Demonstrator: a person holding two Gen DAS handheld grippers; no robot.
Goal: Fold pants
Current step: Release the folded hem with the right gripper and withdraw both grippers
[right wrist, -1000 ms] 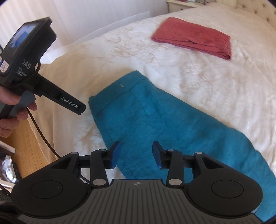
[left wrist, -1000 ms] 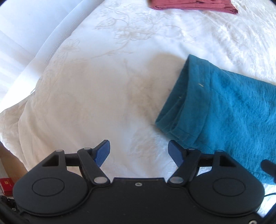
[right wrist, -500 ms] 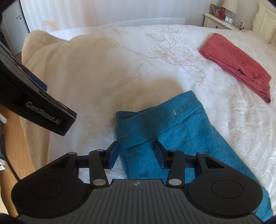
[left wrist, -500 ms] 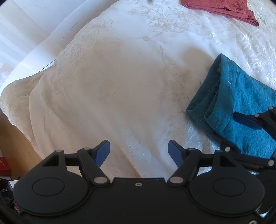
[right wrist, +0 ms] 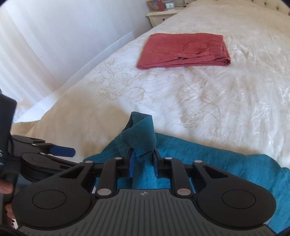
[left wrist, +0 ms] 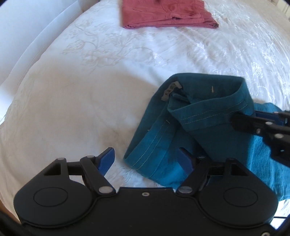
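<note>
Teal pants [left wrist: 204,116] lie on the white bedspread [left wrist: 90,90], waistband end toward me, with a grey label showing inside. My right gripper [right wrist: 143,154] is shut on the far corner of the waistband [right wrist: 139,134] and holds it raised; it shows at the right of the left wrist view [left wrist: 235,119]. My left gripper [left wrist: 146,158] is open, its jaws either side of the near waistband corner [left wrist: 145,159], which still lies on the bed. The left gripper also shows at the left of the right wrist view [right wrist: 62,151].
A folded red garment [right wrist: 183,50] lies farther up the bed, also in the left wrist view [left wrist: 166,14]. A nightstand [right wrist: 161,16] stands beyond the bed's far corner. The bed's edge and a white wall run along the left.
My right gripper closed on the far waistband corner and lifted it. My left gripper moved right so its open jaws straddle the near waistband corner.
</note>
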